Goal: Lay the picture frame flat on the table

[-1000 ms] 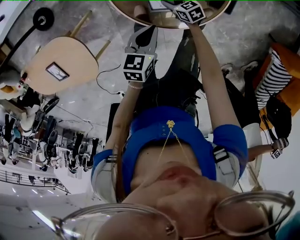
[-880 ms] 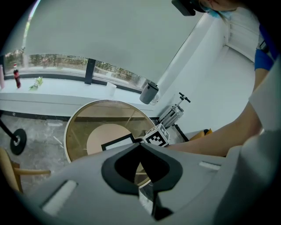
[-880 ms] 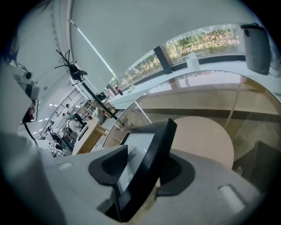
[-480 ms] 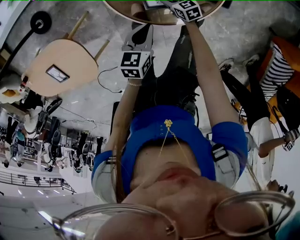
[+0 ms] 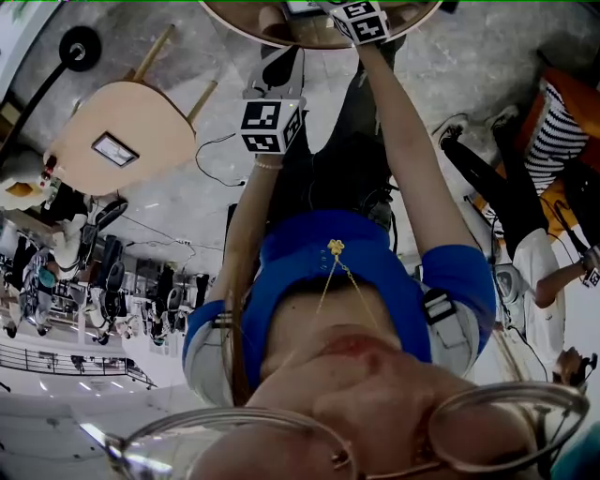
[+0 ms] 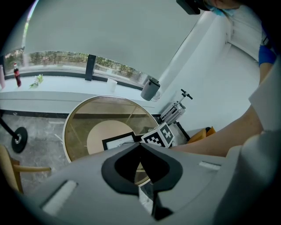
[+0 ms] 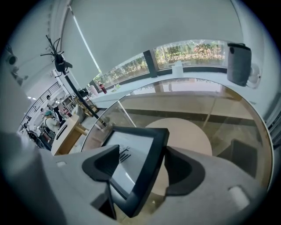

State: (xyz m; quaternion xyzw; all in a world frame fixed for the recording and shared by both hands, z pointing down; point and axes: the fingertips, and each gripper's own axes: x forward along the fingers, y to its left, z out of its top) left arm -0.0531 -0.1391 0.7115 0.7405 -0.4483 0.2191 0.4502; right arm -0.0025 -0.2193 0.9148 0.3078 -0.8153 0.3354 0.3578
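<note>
The picture frame (image 7: pixel 134 154), black with a white print, looks to lie face up on the round glass table (image 7: pixel 246 118). My right gripper (image 7: pixel 141 151) stands over its near corner with the frame between the jaws. The jaws have just been opening, and a thin gap shows beside the right pad, so the pads do not press on it. In the left gripper view the frame (image 6: pixel 117 141) lies beside the right gripper's marker cube (image 6: pixel 159 136). My left gripper (image 6: pixel 140 145) hangs short of the table, its tips together with nothing held. In the head view its cube (image 5: pixel 270 125) is below the right cube (image 5: pixel 361 21).
A light wooden seat (image 5: pixel 122 131) with a small frame on it stands left of the table, next to a black lamp base (image 5: pixel 80 42). A grey cylinder (image 7: pixel 239 63) stands behind the table. Another person (image 5: pixel 548 272) is at the right.
The right gripper's cube has shifted slightly toward the upper left over the table. The left gripper has hardly moved. The person at the right has moved.
</note>
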